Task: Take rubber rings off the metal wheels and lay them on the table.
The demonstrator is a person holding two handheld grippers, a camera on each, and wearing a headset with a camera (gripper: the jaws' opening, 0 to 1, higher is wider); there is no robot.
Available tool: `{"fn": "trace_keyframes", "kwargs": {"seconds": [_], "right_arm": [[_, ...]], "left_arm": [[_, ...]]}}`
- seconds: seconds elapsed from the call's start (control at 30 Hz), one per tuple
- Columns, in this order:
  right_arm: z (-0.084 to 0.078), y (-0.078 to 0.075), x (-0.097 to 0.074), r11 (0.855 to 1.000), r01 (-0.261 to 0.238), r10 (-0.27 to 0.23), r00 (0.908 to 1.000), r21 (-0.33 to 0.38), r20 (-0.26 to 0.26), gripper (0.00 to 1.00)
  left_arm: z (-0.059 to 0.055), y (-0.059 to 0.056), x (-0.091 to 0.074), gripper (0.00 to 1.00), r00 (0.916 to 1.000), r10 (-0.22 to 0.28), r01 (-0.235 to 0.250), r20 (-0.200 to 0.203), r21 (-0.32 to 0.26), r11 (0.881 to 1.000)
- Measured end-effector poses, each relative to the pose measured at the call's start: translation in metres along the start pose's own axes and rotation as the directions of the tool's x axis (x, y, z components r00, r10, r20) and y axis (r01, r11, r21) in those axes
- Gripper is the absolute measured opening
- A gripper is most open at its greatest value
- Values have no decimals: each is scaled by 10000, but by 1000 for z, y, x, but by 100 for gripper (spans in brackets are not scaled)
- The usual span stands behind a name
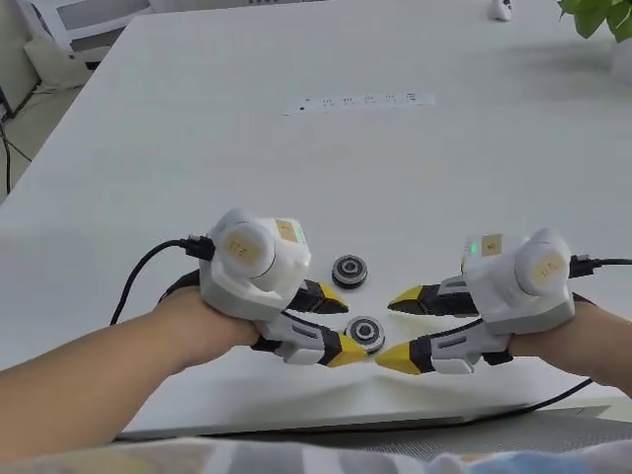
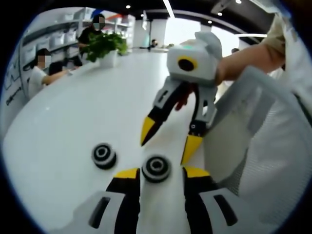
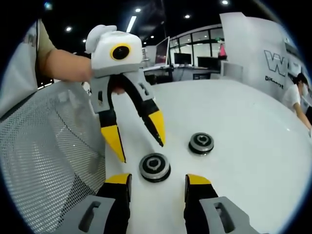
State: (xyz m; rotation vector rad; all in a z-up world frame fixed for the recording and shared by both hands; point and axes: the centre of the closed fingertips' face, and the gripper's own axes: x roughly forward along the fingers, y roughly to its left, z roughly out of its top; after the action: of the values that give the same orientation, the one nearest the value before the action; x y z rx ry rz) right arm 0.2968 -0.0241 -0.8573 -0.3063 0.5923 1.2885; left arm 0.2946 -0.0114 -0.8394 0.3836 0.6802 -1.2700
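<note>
Two small metal wheels with black rubber rings lie flat on the white table (image 1: 197, 148). The near wheel (image 1: 365, 333) (image 2: 156, 168) (image 3: 155, 166) sits between the facing tips of both grippers. My left gripper (image 1: 344, 324) (image 2: 161, 173) (image 3: 140, 146) is open, its yellow tips either side of this wheel and not touching it. My right gripper (image 1: 387, 333) (image 3: 157, 179) (image 2: 165, 146) is open too, pointing at the same wheel from the other side. The far wheel (image 1: 350, 270) (image 2: 104, 156) (image 3: 201, 143) lies free just beyond.
A flush socket strip (image 1: 360, 101) is set in the table further back. A potted plant (image 1: 597, 15) (image 2: 105, 46) stands at the far right corner. Cables (image 1: 138, 281) trail from both grippers. The table's front edge (image 1: 326, 420) runs just below the hands, and a mesh chair back (image 3: 48, 156) is behind them.
</note>
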Motion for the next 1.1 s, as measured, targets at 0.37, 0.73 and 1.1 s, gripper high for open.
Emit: {"fn": "trace_keyframes", "kwargs": {"seconds": [0.37,0.73,1.1], "right_arm": [[-2,1,0,10000,-34,34,10000,-2,-64,40],[-3,1,1,10000,-41,41,9999,10,-118,40],[-1,1,3,9997,-113,111,9999,214,79,37]], "left_arm": [[-1,0,10,24,9999,39,-37,-134,125,9999],[-1,6,14,15,9989,429,-415,-208,632,9971],[-2,7,15,14,9970,777,-777,40,1010,9918]]}}
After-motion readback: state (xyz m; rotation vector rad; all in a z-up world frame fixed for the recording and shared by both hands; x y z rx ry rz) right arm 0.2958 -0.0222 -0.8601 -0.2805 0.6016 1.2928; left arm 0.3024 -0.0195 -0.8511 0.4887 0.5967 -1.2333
